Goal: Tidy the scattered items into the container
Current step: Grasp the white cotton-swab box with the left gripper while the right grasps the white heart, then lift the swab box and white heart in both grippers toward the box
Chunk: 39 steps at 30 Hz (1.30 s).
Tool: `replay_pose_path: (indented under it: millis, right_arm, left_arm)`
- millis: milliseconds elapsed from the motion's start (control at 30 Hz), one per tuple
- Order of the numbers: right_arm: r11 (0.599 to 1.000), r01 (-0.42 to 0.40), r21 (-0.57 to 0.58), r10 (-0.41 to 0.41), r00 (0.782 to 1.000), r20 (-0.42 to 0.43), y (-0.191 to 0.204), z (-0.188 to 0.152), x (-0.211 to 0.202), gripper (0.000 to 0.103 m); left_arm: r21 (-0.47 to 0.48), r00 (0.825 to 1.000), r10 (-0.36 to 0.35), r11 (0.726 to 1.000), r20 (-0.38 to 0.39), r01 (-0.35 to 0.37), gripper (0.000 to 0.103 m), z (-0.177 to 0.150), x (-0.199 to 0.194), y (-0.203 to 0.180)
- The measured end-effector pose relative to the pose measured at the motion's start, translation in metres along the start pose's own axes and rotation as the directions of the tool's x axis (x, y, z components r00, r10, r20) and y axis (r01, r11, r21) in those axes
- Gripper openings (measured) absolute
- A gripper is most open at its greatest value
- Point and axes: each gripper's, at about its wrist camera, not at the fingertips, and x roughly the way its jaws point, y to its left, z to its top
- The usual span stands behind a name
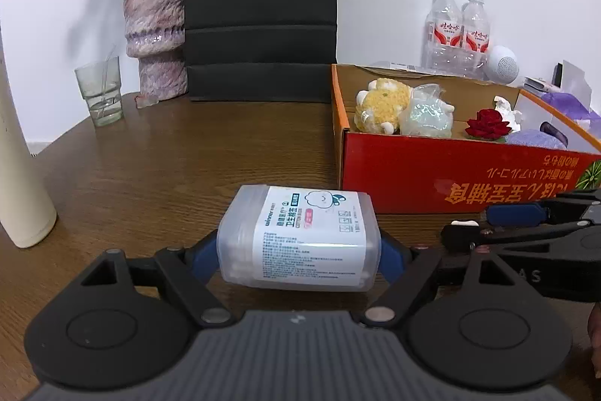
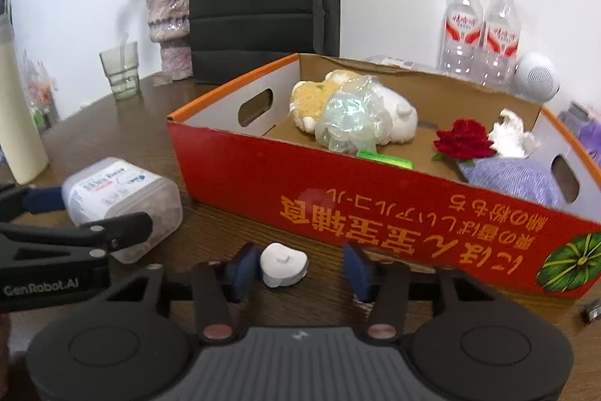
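A clear plastic cotton swab box [image 1: 300,235] with a white label lies on the wooden table, and the blue pads of my left gripper [image 1: 298,250] press on both of its ends. To its right stands the red cardboard box [image 1: 432,168], holding a yellow plush [image 1: 383,104], a plastic-wrapped item, a red rose [image 2: 464,138] and purple cloth. A small white heart-shaped piece [image 2: 281,264] lies on the table in front of the box, between the pads of my right gripper [image 2: 300,267]. The left pad is against it, while the right pad stands well apart.
A black paper bag [image 1: 261,6] stands at the back beside a pink vase [image 1: 156,32] of dried flowers and a glass [image 1: 100,93]. A cream bottle [image 1: 18,175] is at the left. Two water bottles [image 2: 480,32] and a white speaker [image 2: 537,76] stand behind the box.
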Motion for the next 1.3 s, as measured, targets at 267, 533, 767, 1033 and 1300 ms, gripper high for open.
replay_pose_path:
  millis: [267,533,767,1033,1300]
  right_arm:
    - [0.999,0.028,0.018,-0.028,1.0,0.013,0.006,-0.003,-0.003,0.035]
    - [0.999,0.025,0.045,-0.025,1.0,0.014,0.001,-0.004,-0.017,0.026]
    - [0.992,0.094,0.082,-0.104,0.988,0.117,-0.012,-0.028,-0.099,0.026]
    - [0.97,0.133,0.203,-0.165,0.975,0.151,-0.028,-0.081,-0.168,0.026]
    - [0.965,0.147,0.217,-0.193,0.959,0.208,-0.017,-0.129,-0.235,0.026]
  left_arm:
    - [0.012,1.0,0.004,1.0,0.01,-0.004,0.083,-0.002,0.001,-0.002]
    - [-0.017,0.999,-0.033,0.999,0.012,0.034,0.083,-0.002,-0.015,-0.012]
    - [-0.034,0.995,-0.092,0.995,0.046,0.093,0.083,-0.023,-0.07,-0.04]
    - [-0.034,0.991,-0.107,0.993,0.079,0.11,0.083,-0.042,-0.119,-0.063]
    - [0.022,0.984,-0.09,0.996,0.154,0.088,0.083,-0.071,-0.183,-0.078]
